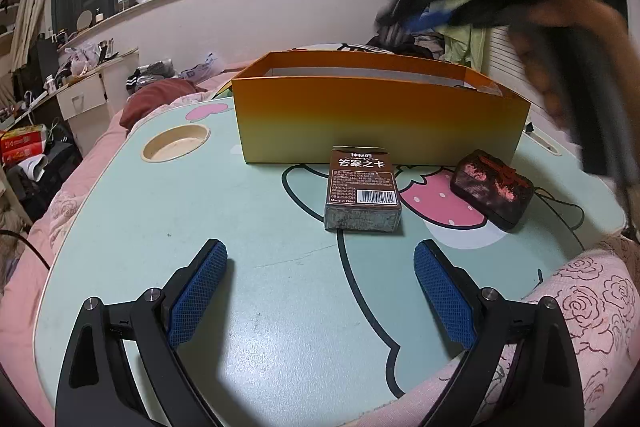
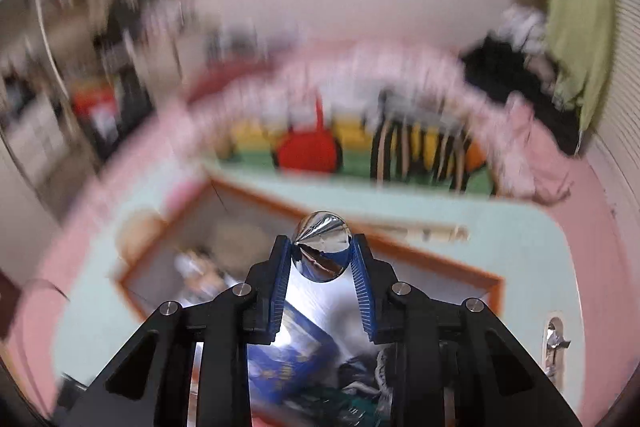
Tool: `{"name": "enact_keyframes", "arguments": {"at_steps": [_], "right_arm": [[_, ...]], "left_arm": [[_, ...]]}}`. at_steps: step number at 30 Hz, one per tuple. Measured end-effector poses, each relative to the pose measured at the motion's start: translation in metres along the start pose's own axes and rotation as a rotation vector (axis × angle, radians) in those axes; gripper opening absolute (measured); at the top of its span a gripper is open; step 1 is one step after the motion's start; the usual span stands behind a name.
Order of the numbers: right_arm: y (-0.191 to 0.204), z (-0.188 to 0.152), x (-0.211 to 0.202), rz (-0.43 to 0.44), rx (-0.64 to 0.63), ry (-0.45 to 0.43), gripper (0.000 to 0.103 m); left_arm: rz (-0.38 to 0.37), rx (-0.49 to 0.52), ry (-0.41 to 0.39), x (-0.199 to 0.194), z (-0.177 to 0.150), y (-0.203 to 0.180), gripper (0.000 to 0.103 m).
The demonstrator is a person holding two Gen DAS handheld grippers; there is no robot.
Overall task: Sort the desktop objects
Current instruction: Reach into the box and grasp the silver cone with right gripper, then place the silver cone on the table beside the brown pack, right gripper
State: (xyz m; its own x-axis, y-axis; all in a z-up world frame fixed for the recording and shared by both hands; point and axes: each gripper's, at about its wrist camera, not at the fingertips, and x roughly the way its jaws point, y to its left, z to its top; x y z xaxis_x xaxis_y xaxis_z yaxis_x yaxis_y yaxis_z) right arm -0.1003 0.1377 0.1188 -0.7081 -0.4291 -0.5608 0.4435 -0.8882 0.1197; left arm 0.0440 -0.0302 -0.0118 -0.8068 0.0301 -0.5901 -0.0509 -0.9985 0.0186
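Card box (image 1: 362, 189) reads "答案之卡", "Made in China"; left gripper (image 1: 320, 291) spread; right gripper (image 2: 322, 255) pinching shiny, perhaps foil-wrapped, piece (image 2: 322, 251).

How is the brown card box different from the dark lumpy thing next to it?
The brown card box has flat sides, sharp corners, printed writing and a barcode; the dark lumpy thing is rounded, with patchy pink-red marks and no writing that I can read. The card box sits nearer the middle of the table. Both lie in front of the orange box.
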Motion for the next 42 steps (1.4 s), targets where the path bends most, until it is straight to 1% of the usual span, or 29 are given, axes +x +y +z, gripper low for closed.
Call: {"name": "enact_keyframes", "arguments": {"at_steps": [1, 2, 4, 5, 7, 8, 9, 11, 13, 14, 15, 17, 18, 19, 20, 23, 25, 27, 29, 30, 31, 32, 33, 36, 42], "right_arm": [[0.005, -0.004, -0.015, 0.024, -0.011, -0.032, 0.029], [0.012, -0.013, -0.032, 0.050, -0.032, -0.040, 0.029], [0.019, -0.028, -0.047, 0.075, -0.049, -0.015, 0.029], [0.020, -0.041, -0.052, 0.098, -0.059, 0.022, 0.029], [0.022, -0.057, -0.051, 0.122, -0.068, 0.083, 0.029], [0.023, -0.068, -0.043, 0.127, -0.074, 0.137, 0.029], [0.024, -0.074, -0.035, 0.122, -0.077, 0.174, 0.029], [0.021, -0.081, -0.023, 0.104, -0.081, 0.223, 0.029], [0.015, -0.086, -0.004, 0.106, -0.053, 0.256, 0.030], [0.012, -0.086, -0.001, 0.118, -0.035, 0.257, 0.030], [0.006, -0.085, 0.000, 0.159, 0.010, 0.248, 0.030], [-0.003, -0.082, -0.009, 0.194, 0.069, 0.211, 0.040], [-0.007, -0.082, -0.020, 0.198, 0.087, 0.168, 0.054], [-0.008, -0.082, -0.029, 0.198, 0.090, 0.133, 0.063], [-0.009, -0.085, -0.044, 0.197, 0.076, 0.089, 0.064], [-0.012, -0.096, -0.068, 0.153, 0.059, 0.068, 0.064], [-0.018, -0.111, -0.081, 0.140, 0.055, 0.080, 0.064], [-0.021, -0.130, -0.089, 0.121, 0.031, 0.114, 0.064], [-0.019, -0.145, -0.087, 0.072, -0.006, 0.145, 0.064], [-0.017, -0.156, -0.081, 0.019, -0.036, 0.171, 0.066], [-0.016, -0.164, -0.075, -0.008, -0.050, 0.194, 0.069], [-0.014, -0.169, -0.076, -0.040, -0.068, 0.123, 0.074], [-0.015, -0.173, -0.072, -0.059, -0.061, 0.114, 0.081], [-0.016, -0.172, -0.072, -0.054, -0.059, 0.110, 0.083], [-0.016, -0.174, -0.071, -0.048, -0.054, 0.098, 0.084]], "left_arm": [[0.000, 0.000, 0.000, 0.000, 0.000, 0.000, 0.095], [0.000, 0.000, 0.000, 0.000, 0.000, 0.000, 0.095], [0.000, 0.000, 0.000, 0.000, 0.000, 0.000, 0.095], [0.000, 0.000, 0.000, 0.000, 0.000, 0.000, 0.095], [0.000, 0.000, 0.000, 0.000, 0.000, 0.000, 0.095], [0.000, 0.000, 0.000, 0.000, 0.000, 0.000, 0.095], [-0.001, 0.000, 0.000, -0.001, 0.000, 0.001, 0.095], [0.000, 0.000, 0.000, 0.000, 0.000, 0.000, 0.095], [0.000, 0.000, 0.000, 0.000, 0.000, 0.000, 0.095], [0.000, 0.000, 0.000, 0.000, -0.001, 0.000, 0.095], [0.000, 0.000, 0.000, 0.000, -0.001, 0.000, 0.095], [-0.001, 0.000, 0.000, -0.001, -0.001, 0.000, 0.095], [0.000, 0.000, 0.000, -0.001, -0.001, 0.000, 0.095], [0.000, 0.000, 0.000, -0.001, -0.001, 0.000, 0.095], [0.001, 0.000, 0.001, -0.001, -0.001, 0.000, 0.095], [0.000, 0.000, 0.001, -0.001, -0.001, 0.000, 0.095], [0.001, 0.000, 0.001, -0.001, -0.001, 0.000, 0.095], [0.001, 0.000, 0.001, -0.001, -0.001, 0.000, 0.095], [0.001, 0.000, 0.001, -0.001, -0.001, 0.000, 0.095], [0.001, 0.000, 0.001, -0.001, -0.001, 0.001, 0.095], [0.002, 0.000, 0.001, -0.001, -0.001, 0.000, 0.095], [0.005, 0.003, 0.002, -0.001, -0.001, 0.000, 0.095], [0.007, 0.003, 0.001, -0.001, -0.001, 0.000, 0.095], [0.005, 0.001, 0.002, -0.003, -0.001, 0.002, 0.095], [0.006, 0.002, 0.002, -0.004, -0.001, 0.000, 0.095]]}}
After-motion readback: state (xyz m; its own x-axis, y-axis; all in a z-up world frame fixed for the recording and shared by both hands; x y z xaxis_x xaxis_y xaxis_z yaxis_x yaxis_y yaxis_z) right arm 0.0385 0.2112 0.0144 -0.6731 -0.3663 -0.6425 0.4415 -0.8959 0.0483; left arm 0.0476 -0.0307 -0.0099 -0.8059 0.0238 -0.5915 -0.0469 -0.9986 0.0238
